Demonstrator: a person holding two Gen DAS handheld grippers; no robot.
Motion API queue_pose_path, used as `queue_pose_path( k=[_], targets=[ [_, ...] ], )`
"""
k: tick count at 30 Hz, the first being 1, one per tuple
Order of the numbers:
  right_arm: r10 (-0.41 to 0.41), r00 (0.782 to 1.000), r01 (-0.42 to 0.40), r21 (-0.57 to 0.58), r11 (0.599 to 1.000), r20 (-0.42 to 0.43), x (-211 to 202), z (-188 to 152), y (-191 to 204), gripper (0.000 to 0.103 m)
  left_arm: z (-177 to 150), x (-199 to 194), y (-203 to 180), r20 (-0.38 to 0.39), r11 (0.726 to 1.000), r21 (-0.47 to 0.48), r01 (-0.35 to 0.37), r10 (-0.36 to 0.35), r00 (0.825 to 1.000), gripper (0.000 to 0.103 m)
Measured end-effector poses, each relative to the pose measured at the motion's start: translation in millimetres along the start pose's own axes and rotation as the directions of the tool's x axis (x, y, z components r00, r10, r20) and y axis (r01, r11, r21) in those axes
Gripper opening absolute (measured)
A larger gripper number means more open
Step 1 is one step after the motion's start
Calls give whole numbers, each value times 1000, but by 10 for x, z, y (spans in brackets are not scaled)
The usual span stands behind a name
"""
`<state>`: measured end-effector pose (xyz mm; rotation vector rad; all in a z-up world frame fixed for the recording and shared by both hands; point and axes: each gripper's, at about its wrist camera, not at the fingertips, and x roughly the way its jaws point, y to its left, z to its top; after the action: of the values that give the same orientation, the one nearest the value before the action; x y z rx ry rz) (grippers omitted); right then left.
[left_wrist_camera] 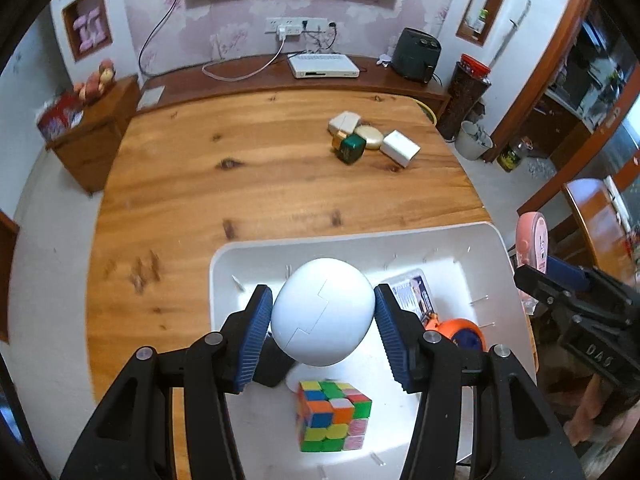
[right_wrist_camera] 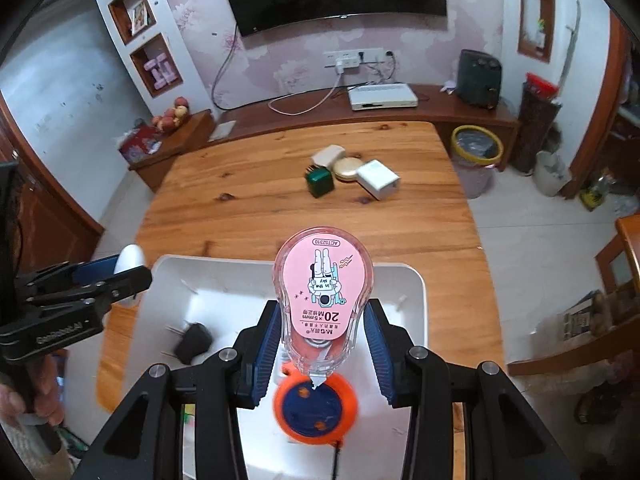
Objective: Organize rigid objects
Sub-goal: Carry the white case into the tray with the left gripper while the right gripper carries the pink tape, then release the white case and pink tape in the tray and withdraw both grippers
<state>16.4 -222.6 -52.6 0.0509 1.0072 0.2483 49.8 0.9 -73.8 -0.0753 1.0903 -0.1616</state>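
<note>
Left wrist view: your left gripper clamps a white egg-shaped case between its blue pads, held above the white tray on the wooden table. Below the egg lie a Rubik's cube, a black plug adapter and an orange tape measure inside the tray.

Right wrist view: your right gripper grips a pink correction tape dispenser, tip toward the camera, over the same tray. At the table's far side sit a green cube, a round gold compact, a white box and a cream case, clustered together.
</note>
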Motion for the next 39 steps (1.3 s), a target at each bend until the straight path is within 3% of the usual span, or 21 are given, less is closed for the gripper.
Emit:
queue_pose_path(
  k=[5,9,17,29,31,34,39],
  targets=[
    [-113,994,113,-24,993,14,229,-217,1,43,-205,273,16,-20,998,-26,-62,61,998,56],
    [-96,994,97,15,995,-46,441,-363,-110,43,-349,458,21,-77,998,-40,-53,50,996,56],
    [-142,986,144,10,990,-90,641,-528,-180,43,-467,615,-7,-113,996,-20,-91,89,990,56],
    [-196,976,190,-68,979,-91,731,-570,-60,44,-517,731,15,-131,992,-9,-127,124,984,56],
    [-197,977,191,-81,978,-86,724,-577,-21,46,-518,739,2,-131,992,-5,-128,126,983,56],
    [-197,977,189,-88,978,-79,705,-593,15,60,-533,748,-12,-137,992,-1,-125,124,983,56],
    [-183,980,177,-81,981,-76,671,-616,24,61,-556,754,-17,-151,992,-3,-123,121,981,56]
  ],
)
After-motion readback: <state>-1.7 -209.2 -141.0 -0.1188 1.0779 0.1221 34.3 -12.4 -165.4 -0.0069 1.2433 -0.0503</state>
